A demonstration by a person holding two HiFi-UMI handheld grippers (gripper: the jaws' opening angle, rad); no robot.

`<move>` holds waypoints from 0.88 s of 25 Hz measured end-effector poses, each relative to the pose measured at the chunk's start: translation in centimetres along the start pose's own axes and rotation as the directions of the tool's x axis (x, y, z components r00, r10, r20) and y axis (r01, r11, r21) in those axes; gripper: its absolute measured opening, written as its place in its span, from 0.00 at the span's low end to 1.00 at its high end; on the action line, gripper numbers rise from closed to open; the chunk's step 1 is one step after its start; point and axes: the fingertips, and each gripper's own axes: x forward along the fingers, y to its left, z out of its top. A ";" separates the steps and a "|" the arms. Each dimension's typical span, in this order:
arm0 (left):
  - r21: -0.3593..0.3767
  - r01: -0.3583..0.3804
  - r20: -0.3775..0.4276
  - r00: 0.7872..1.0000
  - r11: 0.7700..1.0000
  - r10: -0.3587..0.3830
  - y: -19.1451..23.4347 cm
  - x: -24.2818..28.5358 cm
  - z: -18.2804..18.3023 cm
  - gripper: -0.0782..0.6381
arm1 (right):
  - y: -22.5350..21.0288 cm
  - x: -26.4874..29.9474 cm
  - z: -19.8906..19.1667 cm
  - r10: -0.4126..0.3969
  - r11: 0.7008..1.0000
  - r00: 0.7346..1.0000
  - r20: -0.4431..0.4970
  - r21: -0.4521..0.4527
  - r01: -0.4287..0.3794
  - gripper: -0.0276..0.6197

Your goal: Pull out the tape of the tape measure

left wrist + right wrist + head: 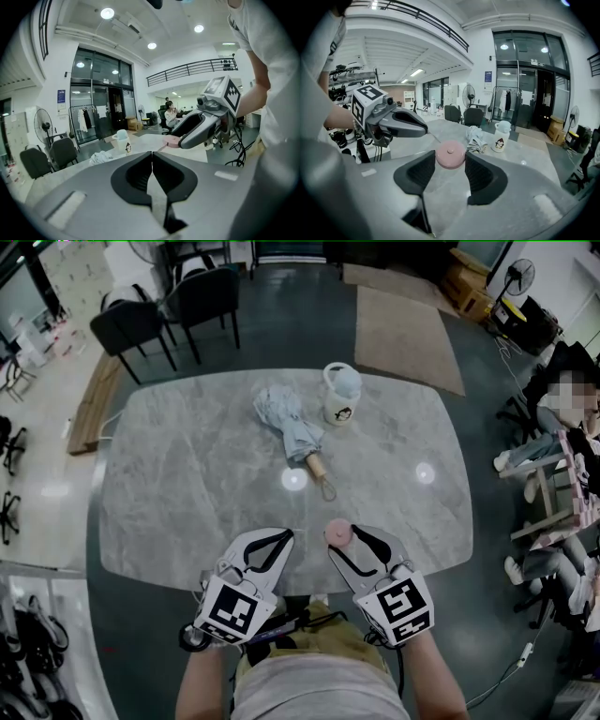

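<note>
Pink tape measure [450, 153] sits gripped in right tongs [450, 159]; left tongs [152, 154] pinch its thin tape [433, 137].

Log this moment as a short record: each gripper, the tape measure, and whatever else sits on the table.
right gripper: fingers closed on the pink tape measure
left gripper: fingers shut, seemingly pinching the end of the thin tape
tape: only a short stretch out, running between the two grippers
table: grey marble top
other items: folded umbrella and white bottle, on the far side, away from both grippers
</note>
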 end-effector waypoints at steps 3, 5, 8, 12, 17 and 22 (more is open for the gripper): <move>-0.013 -0.049 -0.011 0.999 0.999 0.048 1.7 -0.9 -0.7 0.14 | -1.5 -0.6 -0.8 -0.030 0.999 0.999 -0.015 0.025 0.030 0.35; -0.023 -0.094 -0.019 0.995 0.995 0.094 3.1 -1.4 -1.1 0.14 | -2.7 -1.0 -1.4 -0.054 0.998 0.998 -0.028 0.031 0.055 0.35; -0.040 -0.160 -0.031 0.987 0.986 0.159 5.1 -2.6 -1.9 0.14 | -4.2 -1.6 -2.4 -0.088 0.995 0.995 -0.047 0.048 0.090 0.35; -0.069 -0.253 -0.051 0.967 0.965 0.250 7.7 -4.9 -3.1 0.14 | -6.0 -2.7 -3.8 -0.139 0.988 0.987 -0.079 0.053 0.143 0.35; -0.091 -0.383 -0.079 0.923 0.919 0.377 11.1 -7.9 -4.6 0.14 | -8.9 -4.2 -5.4 -0.212 0.974 0.971 -0.110 0.058 0.219 0.35; -0.112 -0.493 -0.105 0.869 0.863 0.483 13.9 -11.2 -5.7 0.14 | -11.7 -5.9 -6.6 -0.288 0.953 0.949 -0.131 0.060 0.298 0.35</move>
